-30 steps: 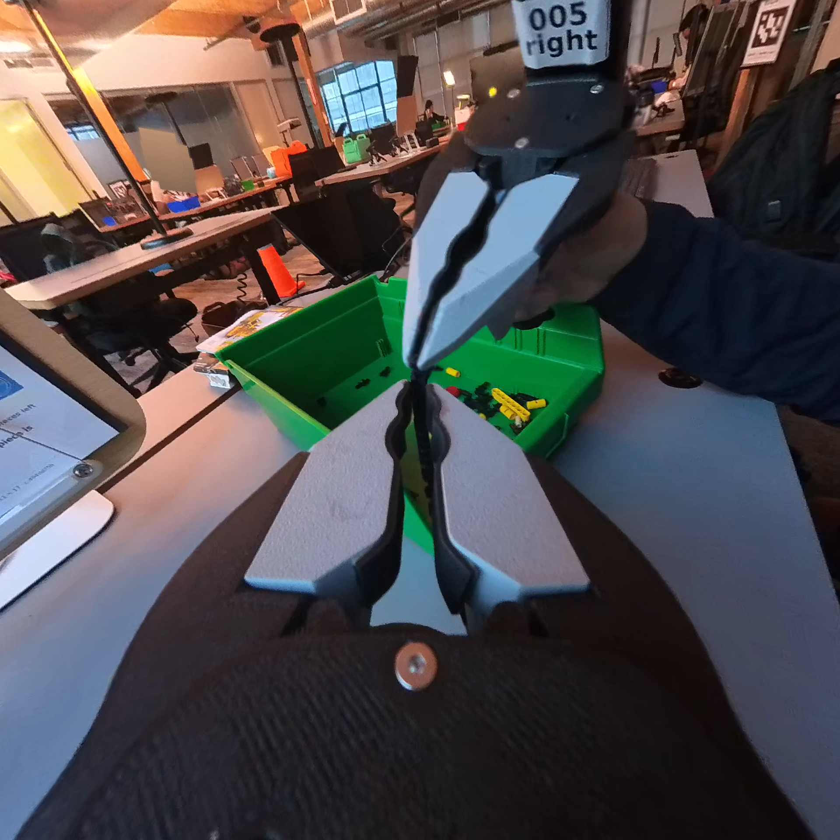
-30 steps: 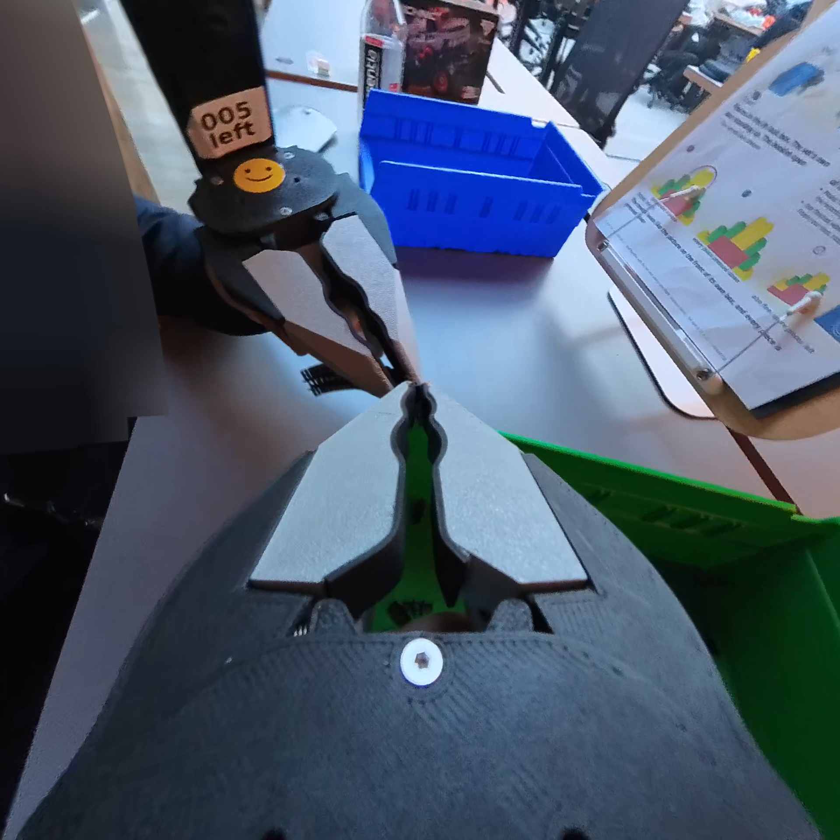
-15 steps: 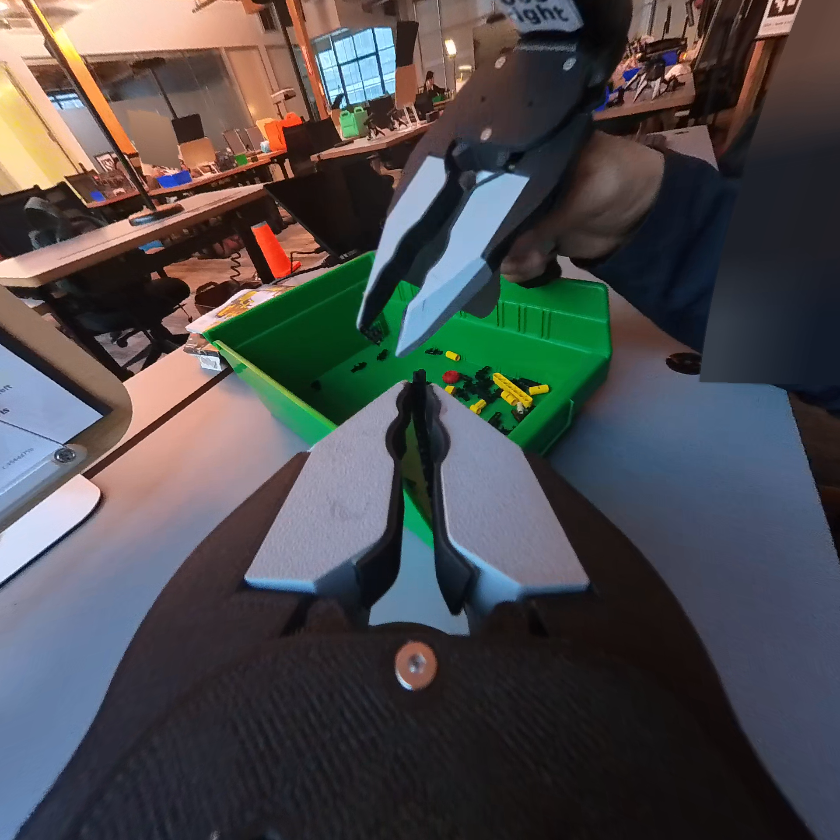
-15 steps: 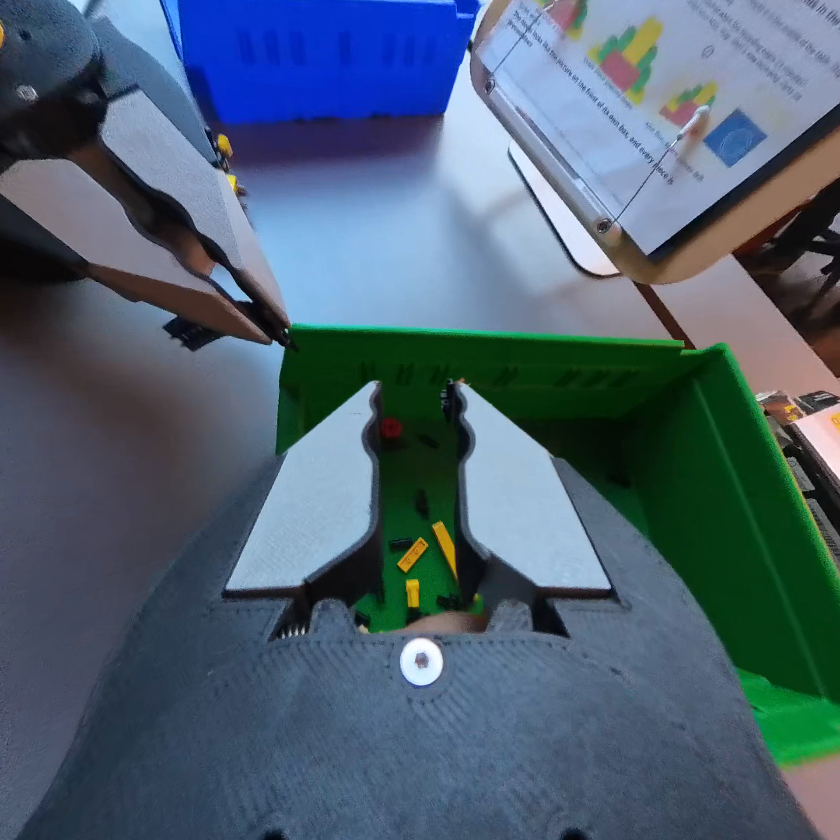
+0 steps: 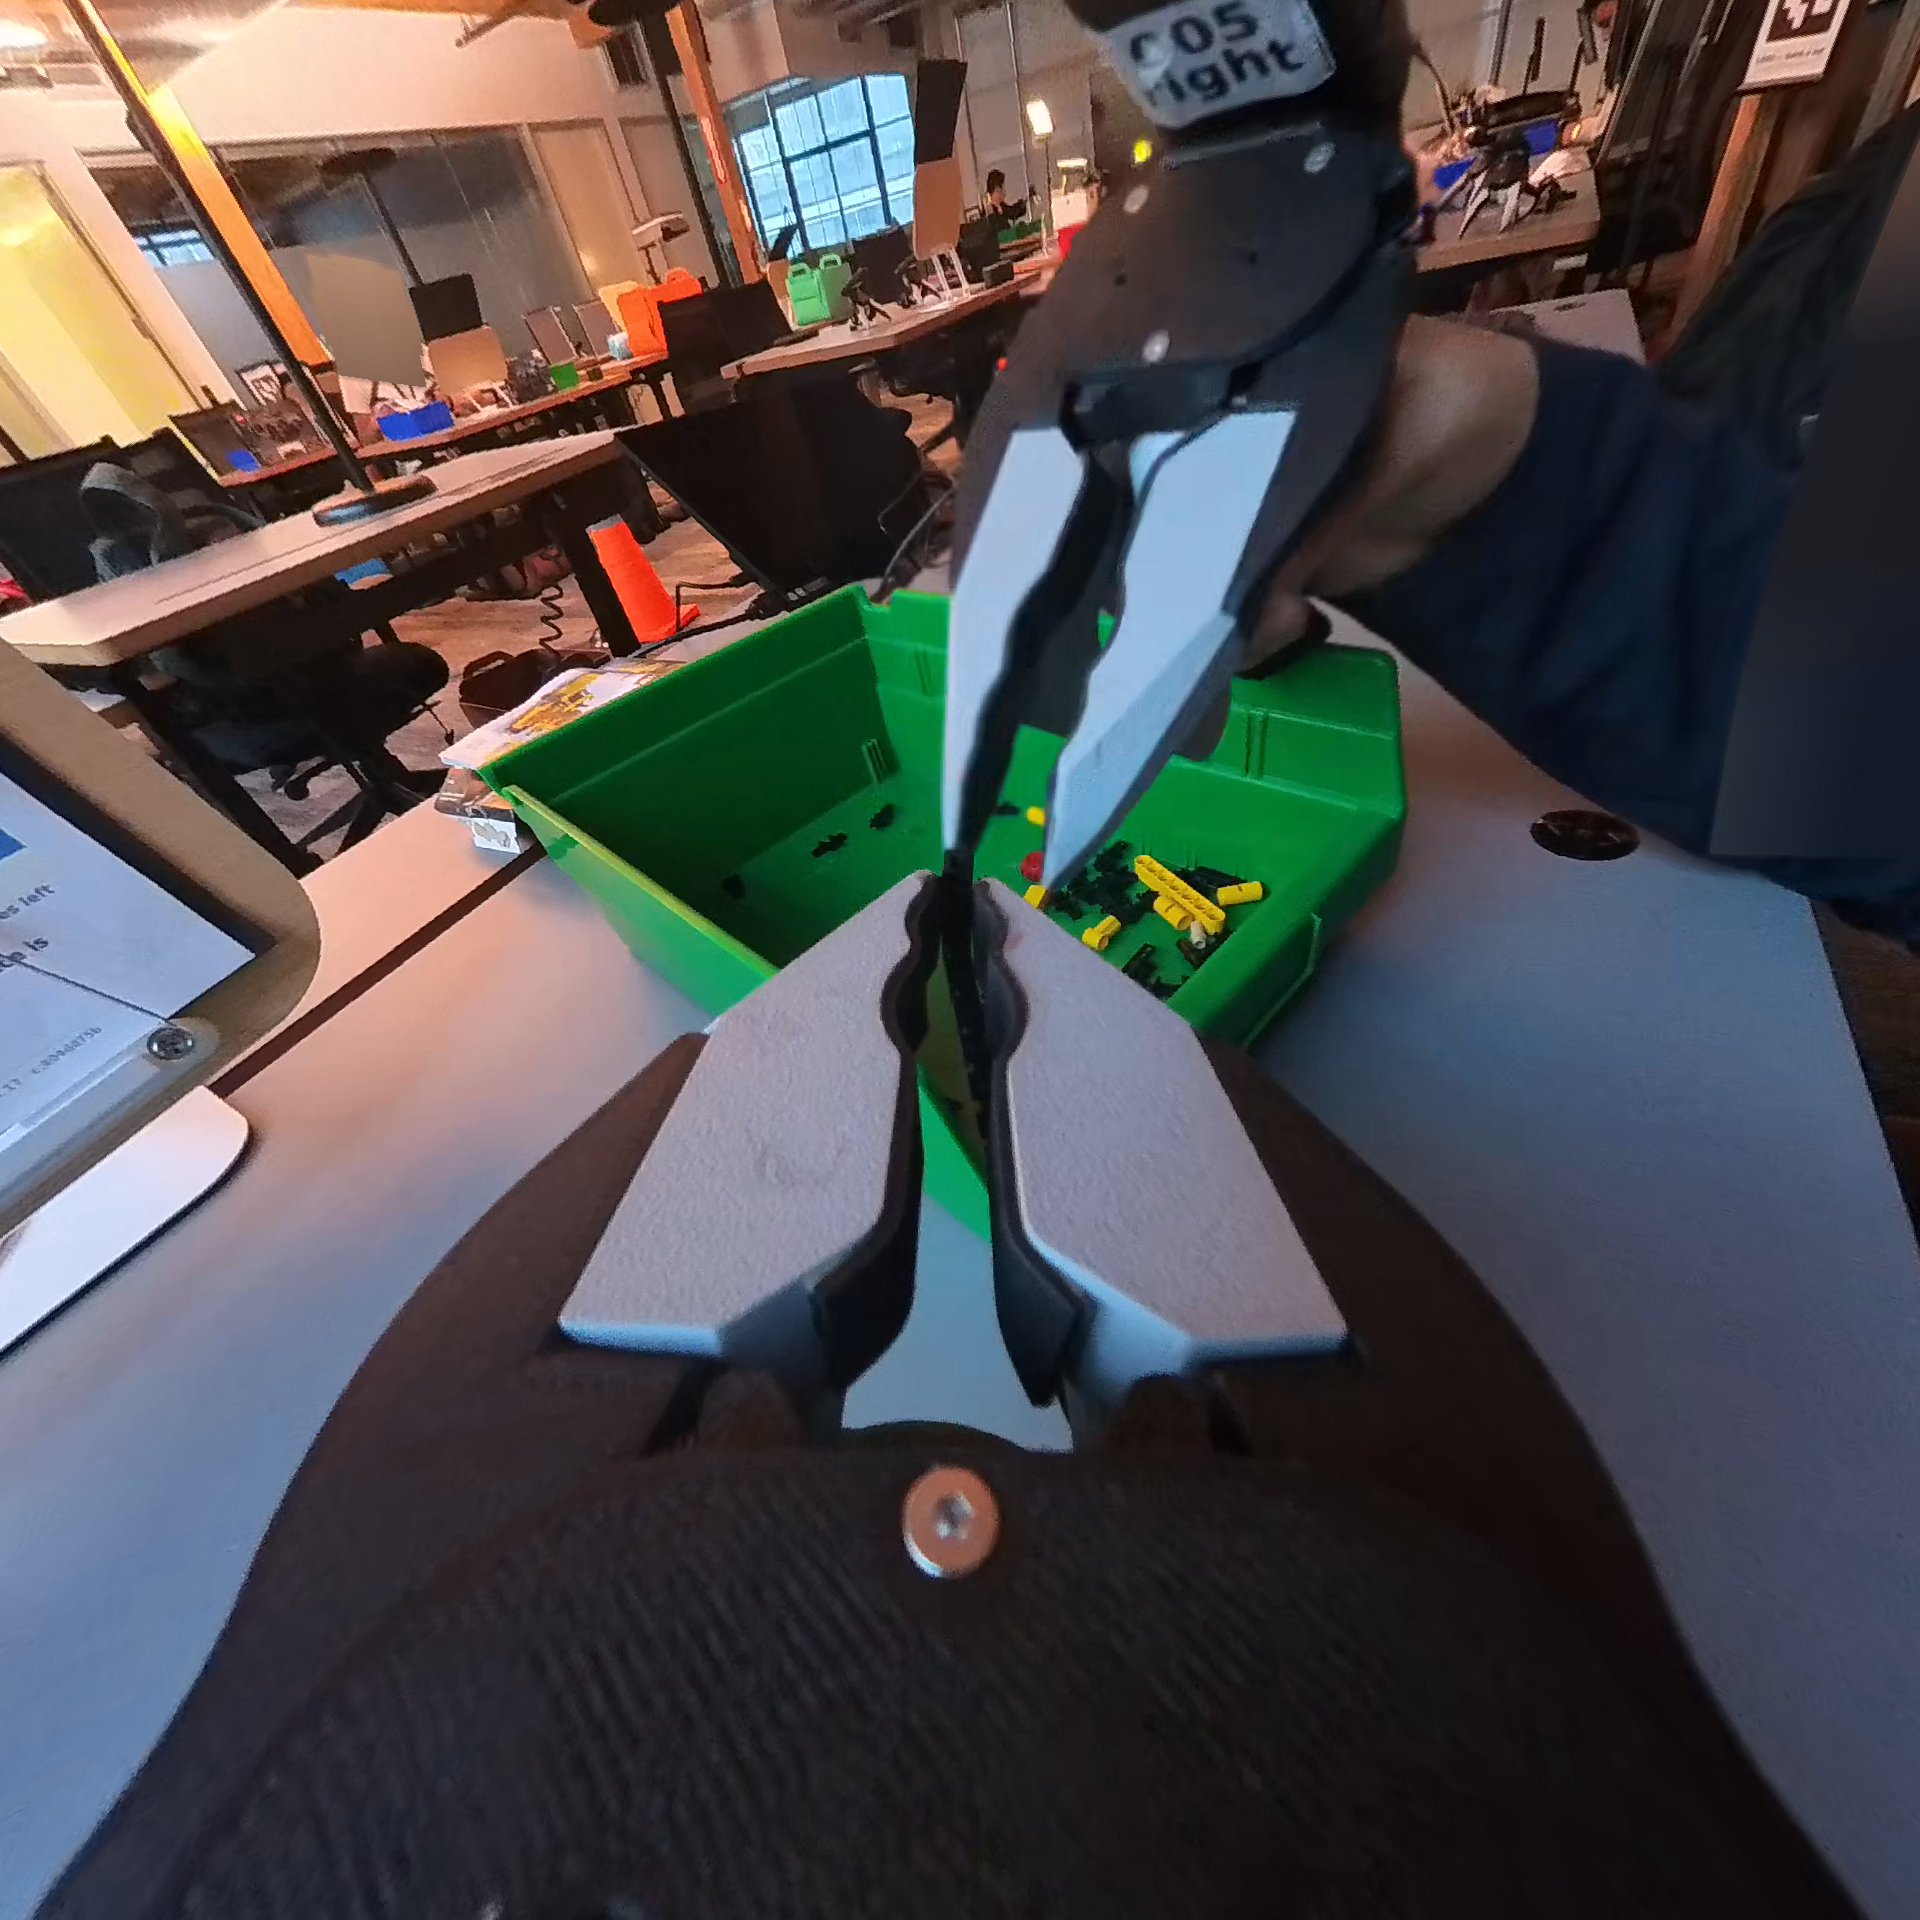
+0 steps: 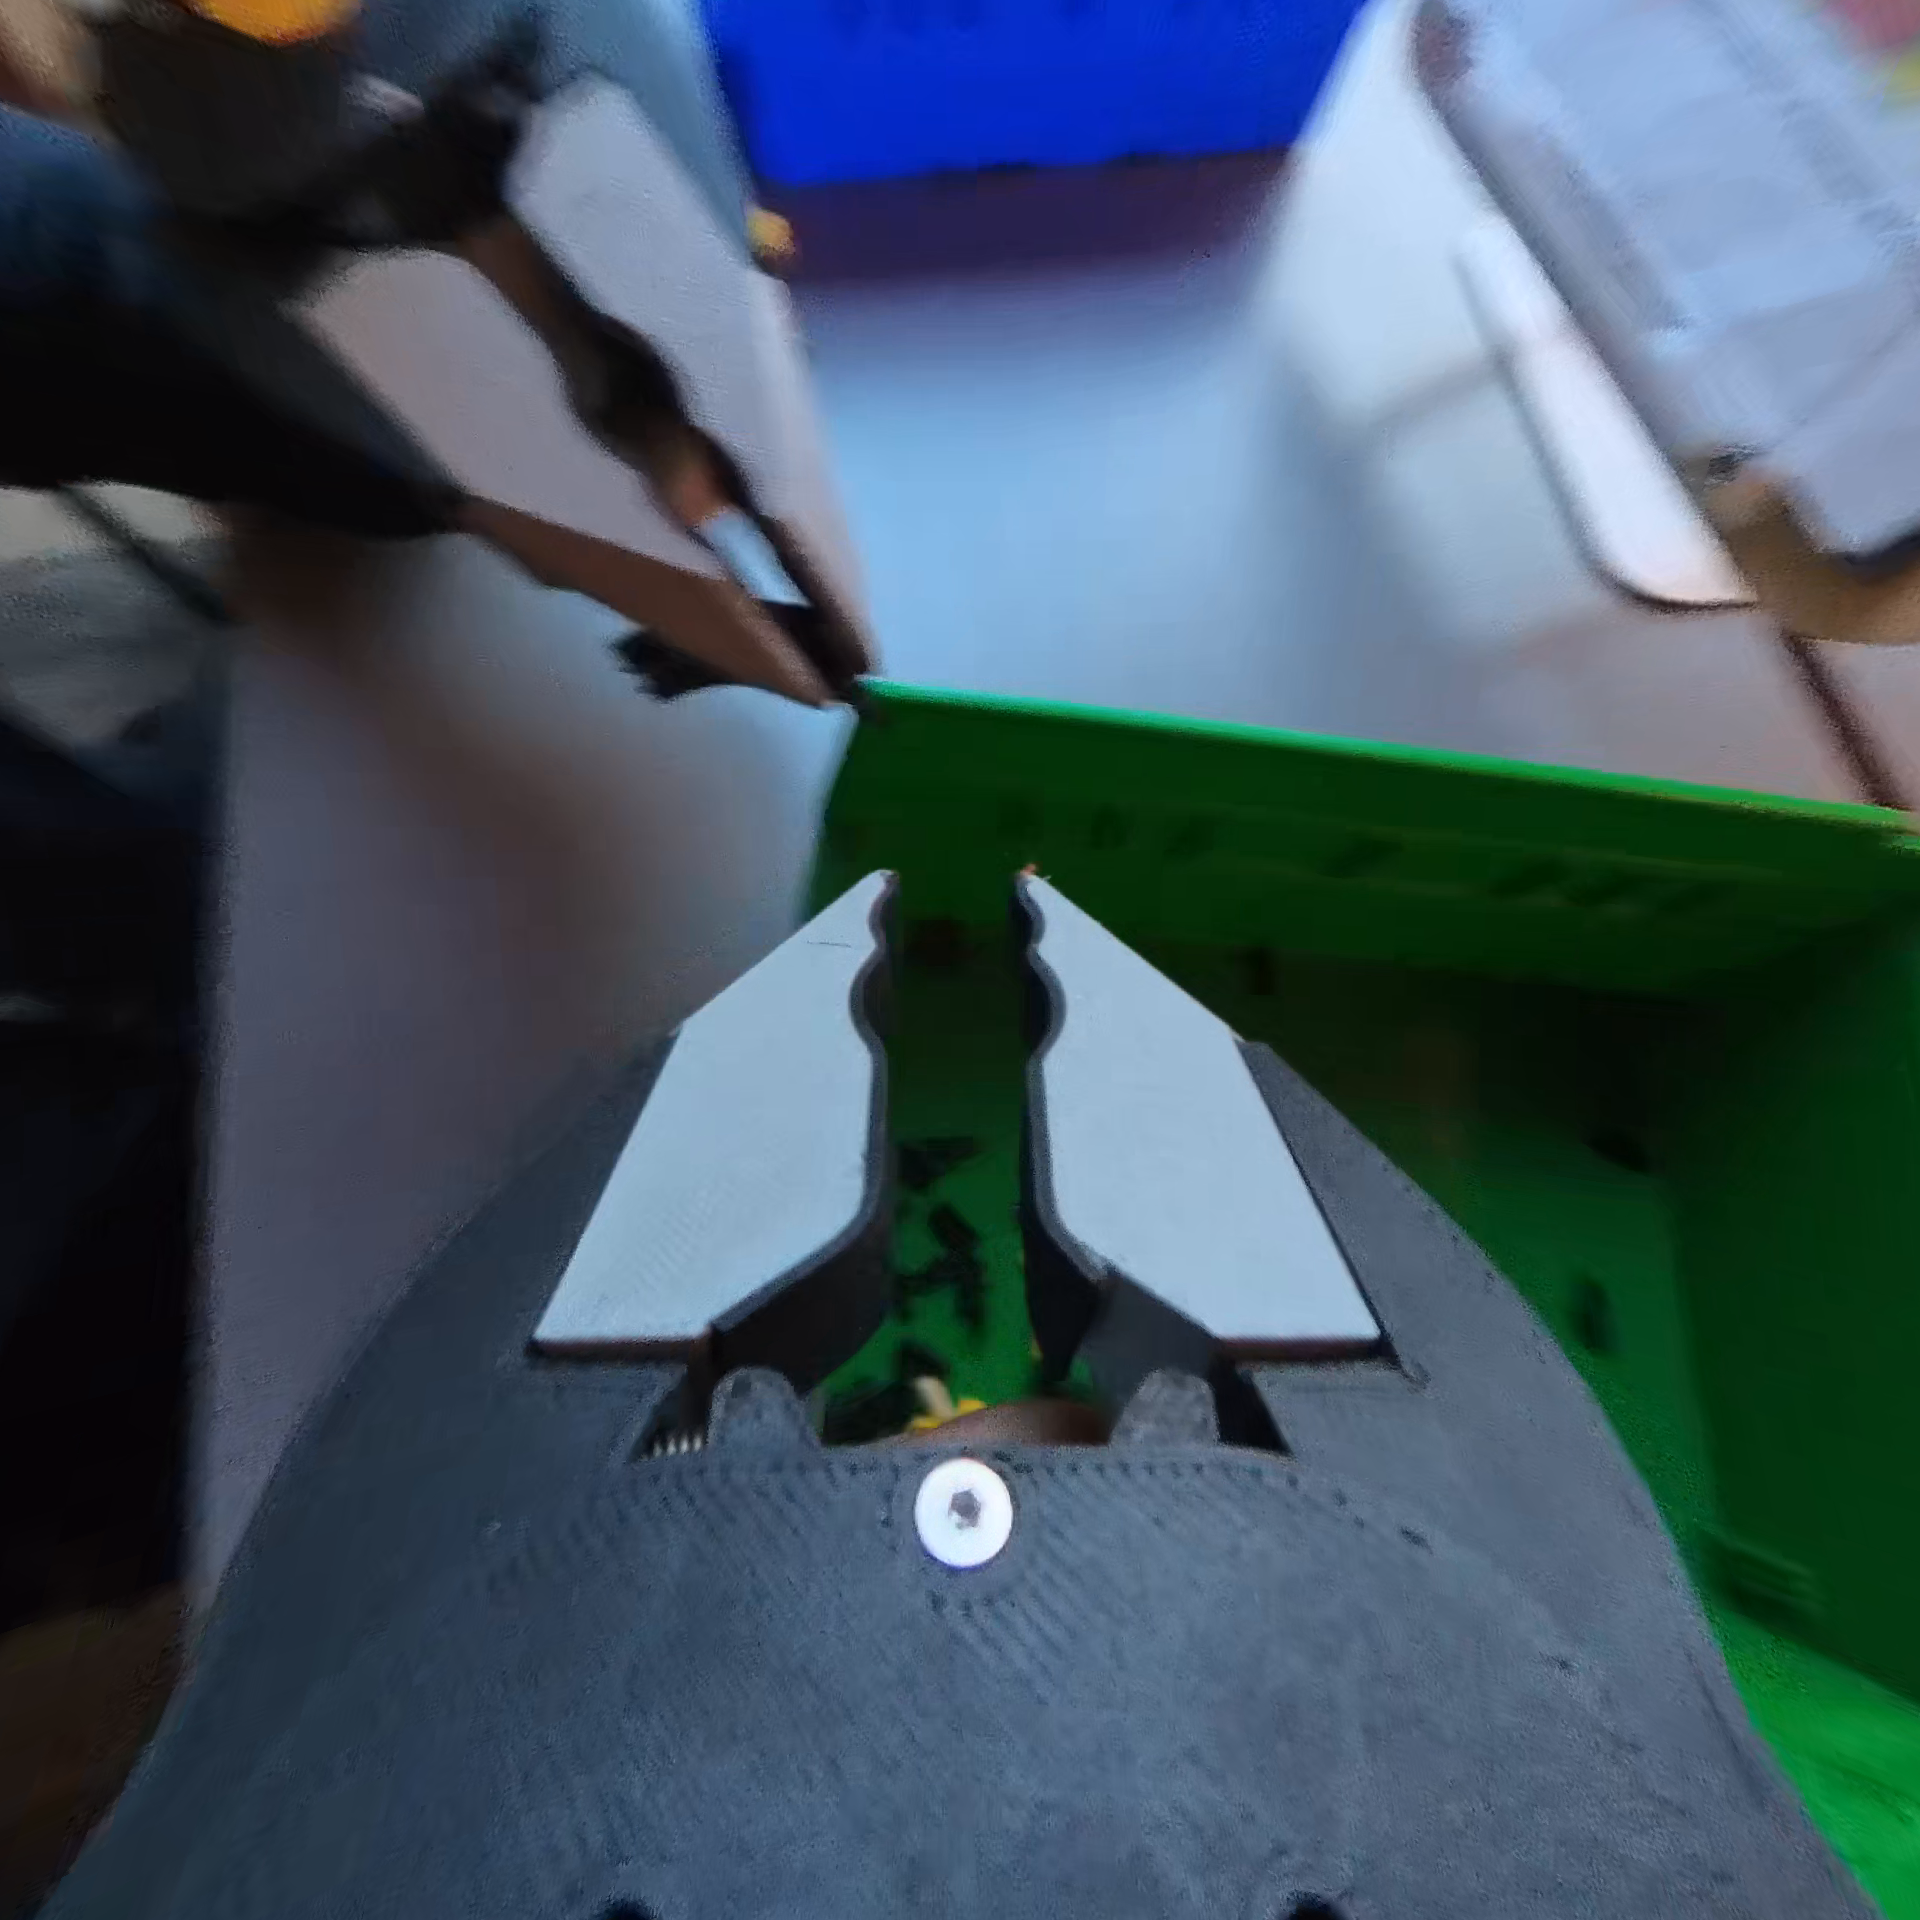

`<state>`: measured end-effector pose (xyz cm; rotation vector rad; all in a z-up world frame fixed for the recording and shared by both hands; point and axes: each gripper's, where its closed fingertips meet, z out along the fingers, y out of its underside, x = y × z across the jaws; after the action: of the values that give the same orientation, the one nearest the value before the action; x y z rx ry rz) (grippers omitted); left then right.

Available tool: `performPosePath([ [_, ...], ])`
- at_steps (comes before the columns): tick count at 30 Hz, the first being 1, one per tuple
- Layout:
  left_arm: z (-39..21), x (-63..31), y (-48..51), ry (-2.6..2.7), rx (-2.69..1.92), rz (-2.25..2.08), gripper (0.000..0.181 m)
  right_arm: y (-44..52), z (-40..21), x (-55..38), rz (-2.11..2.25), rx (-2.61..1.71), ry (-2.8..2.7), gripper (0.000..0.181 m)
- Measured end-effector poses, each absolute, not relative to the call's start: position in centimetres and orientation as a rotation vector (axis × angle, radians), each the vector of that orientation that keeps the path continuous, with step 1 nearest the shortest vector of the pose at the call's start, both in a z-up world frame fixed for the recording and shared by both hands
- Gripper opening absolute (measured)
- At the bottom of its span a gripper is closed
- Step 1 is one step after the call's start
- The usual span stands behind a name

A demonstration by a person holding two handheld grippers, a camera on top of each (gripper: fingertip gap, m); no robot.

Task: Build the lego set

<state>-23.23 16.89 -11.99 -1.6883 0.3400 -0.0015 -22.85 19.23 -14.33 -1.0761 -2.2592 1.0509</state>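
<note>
My left gripper [image 5: 954,883] is shut on a thin black lego piece [image 5: 961,987] and holds it just in front of the green bin [image 5: 644,769]. The bin holds loose yellow pieces [image 5: 1179,899], a red piece [image 5: 1032,862] and several black pieces. My right gripper [image 5: 1003,862] is open and points down into the bin, its tips close above my left fingertips. In the blurred right wrist view, my right gripper [image 6: 958,883] is open over the green bin [image 6: 1351,810] with black pieces [image 6: 945,1226] below. My left gripper [image 6: 836,686] reaches the bin's corner there.
An instruction board on a stand [image 5: 104,935] is at the left; it also shows in the right wrist view [image 6: 1714,260]. A blue bin [image 6: 1018,94] stands at the far end of the grey table [image 5: 1558,1143]. A booklet [image 5: 551,717] lies behind the green bin. One gripper's finger ends stand about 4 cm off the other's.
My right gripper has opened, left my left gripper's tips, swung over the green bin, then dropped back close to them. My left gripper stays shut on the black piece.
</note>
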Motion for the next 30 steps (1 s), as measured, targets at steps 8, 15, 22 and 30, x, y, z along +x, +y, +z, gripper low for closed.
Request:
performPosePath([
  [8, -12.0, -22.8, 16.9, 0.356, -1.690, -0.017, 0.001, 16.4, -11.7, -22.8, 1.109, -0.789, -2.178, 0.016],
  [15, -12.0, -21.8, 16.6, 0.378, -1.689, -0.105, 0.001, 15.5, -11.5, -22.8, 1.188, -0.729, -2.174, 0.000],
  [22, -11.6, -22.3, 16.5, 0.345, -1.674, -0.106, 0.002, 15.7, -11.1, -23.0, 1.158, -0.718, -2.145, 0.000],
  [30, -11.3, -22.1, 16.3, 0.374, -1.655, -0.091, 0.002, 15.9, -10.6, -22.9, 1.232, -0.740, -2.127, 0.001],
])
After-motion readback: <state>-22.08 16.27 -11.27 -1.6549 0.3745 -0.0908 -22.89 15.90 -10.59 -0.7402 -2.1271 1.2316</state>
